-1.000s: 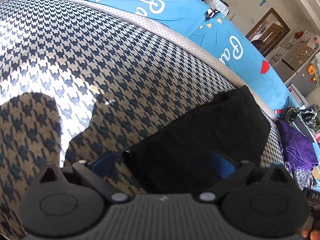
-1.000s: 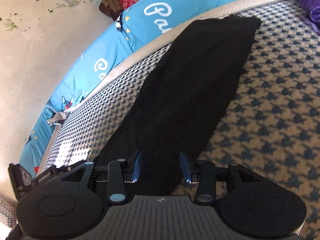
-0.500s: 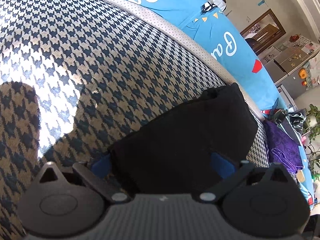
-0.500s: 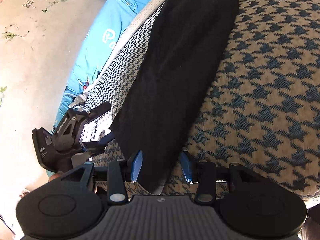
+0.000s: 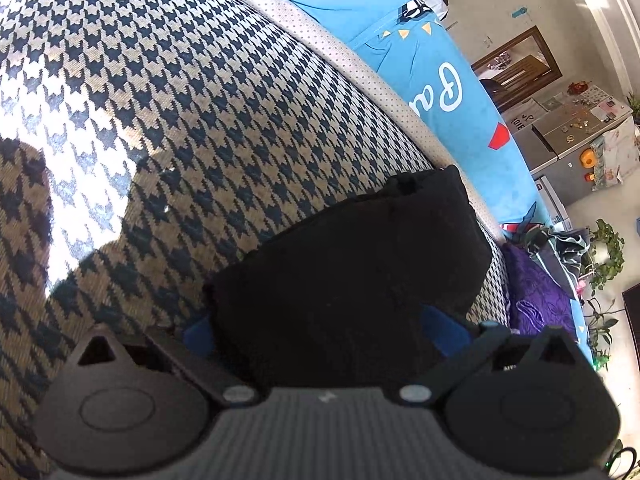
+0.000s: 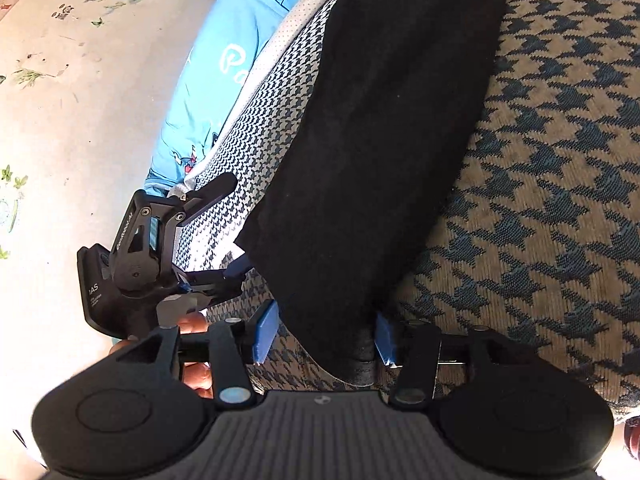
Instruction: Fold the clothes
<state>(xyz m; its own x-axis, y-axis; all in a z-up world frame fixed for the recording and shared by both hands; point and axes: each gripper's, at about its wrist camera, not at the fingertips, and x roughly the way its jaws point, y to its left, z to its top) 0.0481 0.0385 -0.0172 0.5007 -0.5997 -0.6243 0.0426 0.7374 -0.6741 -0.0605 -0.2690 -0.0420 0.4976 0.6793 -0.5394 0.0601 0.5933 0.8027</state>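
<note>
We see the black garment point(image 6: 380, 152) lying folded on the houndstooth cover point(image 6: 560, 160). Our right gripper point(image 6: 326, 338) has just been opening, its near end between loose jaws. Our left gripper point(image 5: 324, 330) stands wide apart around it.

We counted one black garment point(image 5: 344, 272) at six o'clock, one houndstooth cover point(image 5: 180, 128) beneath it, two grippers point(image 6: 324, 336) point(image 6: 224, 256), one blue sheet point(image 5: 448, 92) at one o'clock, and one purple cloth point(image 5: 536, 300) at three o'clock.

Sunlit houndstooth bed point(image 5: 208, 128), blue bedding point(image 5: 460, 92)
</note>
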